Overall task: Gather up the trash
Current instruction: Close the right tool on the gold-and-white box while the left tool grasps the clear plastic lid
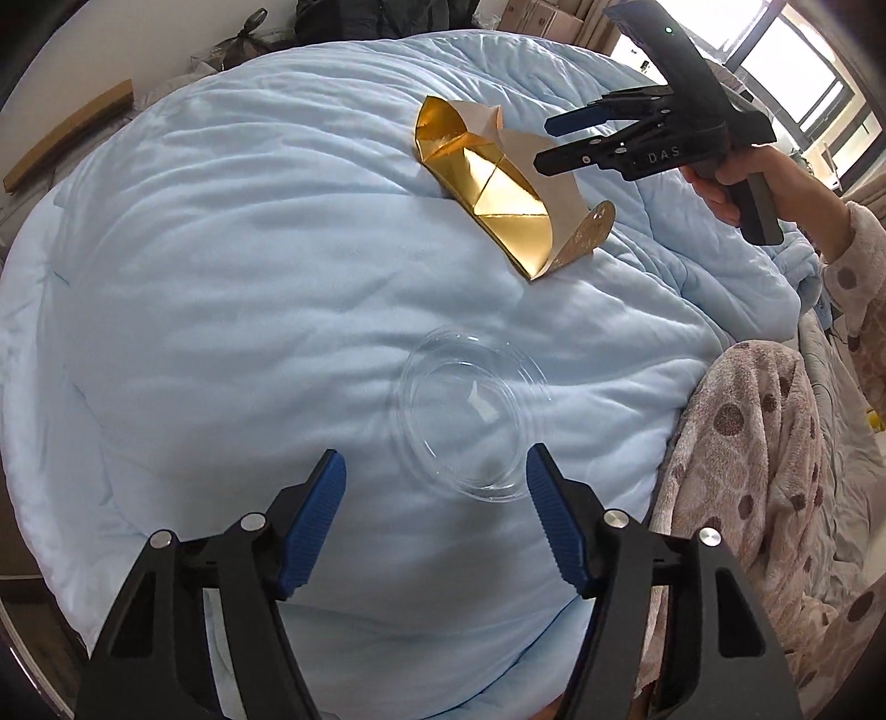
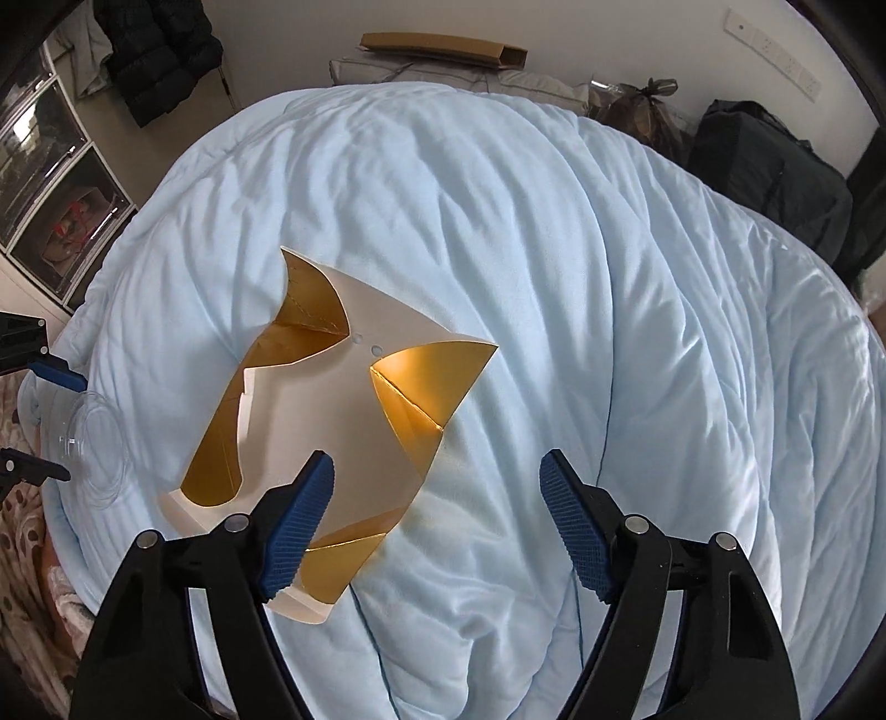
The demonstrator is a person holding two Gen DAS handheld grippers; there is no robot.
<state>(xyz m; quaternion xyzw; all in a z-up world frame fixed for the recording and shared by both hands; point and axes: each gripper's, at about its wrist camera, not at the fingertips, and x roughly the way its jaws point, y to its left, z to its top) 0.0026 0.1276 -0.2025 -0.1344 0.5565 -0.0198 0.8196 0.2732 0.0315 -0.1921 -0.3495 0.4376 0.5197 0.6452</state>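
A flattened gold-and-white paper box [image 1: 493, 188] lies on the light blue quilt [image 1: 221, 277]; it also shows in the right wrist view [image 2: 354, 399]. A clear plastic lid [image 1: 468, 412] lies nearer on the quilt and shows at the left edge of the right wrist view [image 2: 91, 443]. My left gripper [image 1: 434, 476] is open and empty, hovering just short of the lid. My right gripper [image 2: 437, 476] is open and empty above the box's near right edge; it also shows in the left wrist view [image 1: 545, 144], by the box's far end.
The quilt [image 2: 609, 277] covers the whole bed. A person's spotted fleece sleeve [image 1: 747, 443] is at the right. A long cardboard box [image 2: 443, 50], dark bags [image 2: 769, 166] and a black jacket [image 2: 160, 55] stand beyond the bed. A cabinet [image 2: 50, 183] is at the left.
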